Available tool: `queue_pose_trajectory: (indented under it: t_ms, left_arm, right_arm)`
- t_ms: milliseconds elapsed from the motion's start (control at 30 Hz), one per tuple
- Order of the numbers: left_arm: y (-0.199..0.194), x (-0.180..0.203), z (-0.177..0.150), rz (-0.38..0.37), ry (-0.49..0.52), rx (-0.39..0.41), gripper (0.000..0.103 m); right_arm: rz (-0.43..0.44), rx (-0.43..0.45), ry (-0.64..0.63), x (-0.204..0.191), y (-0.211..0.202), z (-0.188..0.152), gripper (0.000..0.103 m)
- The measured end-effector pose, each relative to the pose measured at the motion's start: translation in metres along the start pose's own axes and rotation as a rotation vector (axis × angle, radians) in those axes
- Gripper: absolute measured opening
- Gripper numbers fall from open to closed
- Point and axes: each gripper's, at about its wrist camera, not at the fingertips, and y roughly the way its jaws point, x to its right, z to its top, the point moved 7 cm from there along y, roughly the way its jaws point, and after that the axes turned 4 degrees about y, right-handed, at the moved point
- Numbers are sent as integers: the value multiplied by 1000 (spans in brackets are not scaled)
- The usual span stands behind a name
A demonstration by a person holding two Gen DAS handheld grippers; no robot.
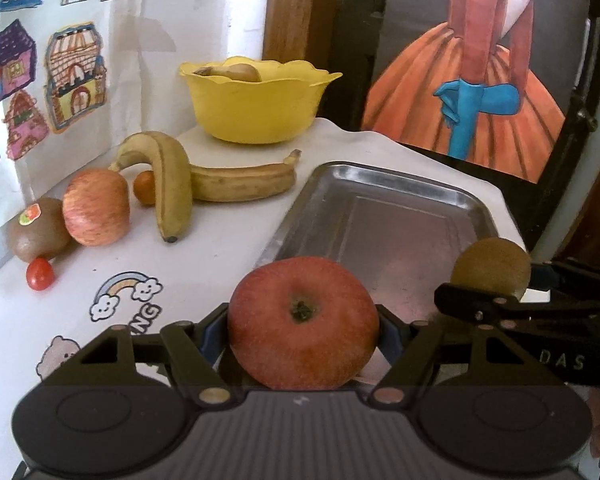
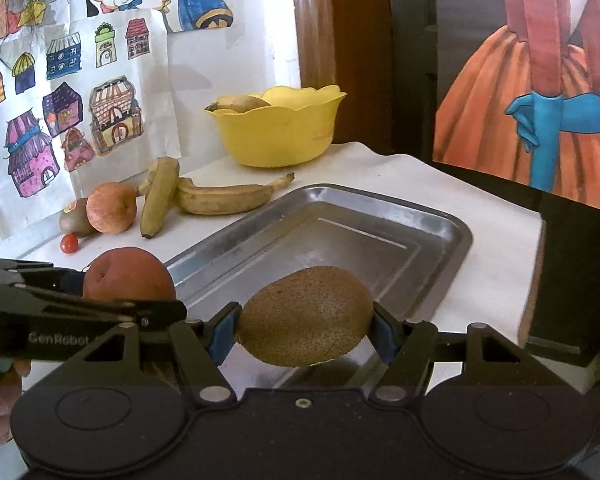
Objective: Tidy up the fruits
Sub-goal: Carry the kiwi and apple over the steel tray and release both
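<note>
My left gripper is shut on a red apple and holds it over the near edge of a steel tray. My right gripper is shut on a brown kiwi above the tray's near part. The kiwi also shows in the left wrist view, and the apple in the right wrist view. On the white table lie two bananas, a second apple, a stickered kiwi, a small orange fruit and a cherry tomato.
A yellow bowl with a banana inside stands at the back of the table. Paper drawings of houses cover the wall on the left. A dark framed painting stands behind the tray on the right.
</note>
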Motion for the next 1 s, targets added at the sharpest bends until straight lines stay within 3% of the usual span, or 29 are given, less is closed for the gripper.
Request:
queue_pose_trajectory:
  t_ms: [533, 900, 1000]
  left_arm:
    - [21, 5, 13, -48, 86, 41, 77]
    - [39, 10, 27, -91, 125, 74, 77]
    - [36, 9, 26, -104, 125, 75, 78]
  right_arm:
    - [-40, -7, 3, 10, 16, -1, 69]
    - [-105, 72, -16, 14, 15, 9, 69]
    - [-125, 86, 0, 12, 8, 9, 77]
